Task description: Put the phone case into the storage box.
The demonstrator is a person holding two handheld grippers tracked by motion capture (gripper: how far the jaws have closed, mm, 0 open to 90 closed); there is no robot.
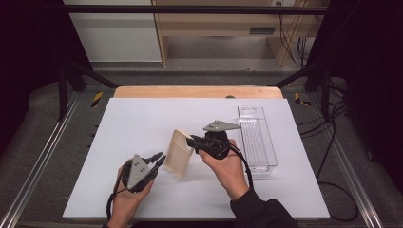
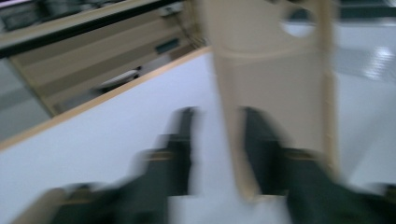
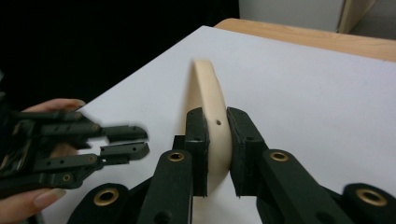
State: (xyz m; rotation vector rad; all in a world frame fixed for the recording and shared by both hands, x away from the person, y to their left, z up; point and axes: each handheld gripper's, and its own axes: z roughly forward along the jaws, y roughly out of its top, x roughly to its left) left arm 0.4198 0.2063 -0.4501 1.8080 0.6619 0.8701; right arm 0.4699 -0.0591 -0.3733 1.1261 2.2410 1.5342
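The right gripper point(image 3: 215, 154) clamps its fingers point(image 3: 198, 140) on the beige lid point(image 1: 179, 153), held tilted above the white worktop point(image 1: 133, 123); the left gripper point(image 1: 159, 159), fingers parted with the lid's edge between them, sits just beside it; blur in the left gripper view hides any contact; a clear bin point(image 1: 256, 137) lies at right.

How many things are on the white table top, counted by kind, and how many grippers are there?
Beige lid, held tilted by the right gripper: 1
Clear plastic box, lying on the table top: 1
Grippers, the second being the left gripper: 2
Total: 4
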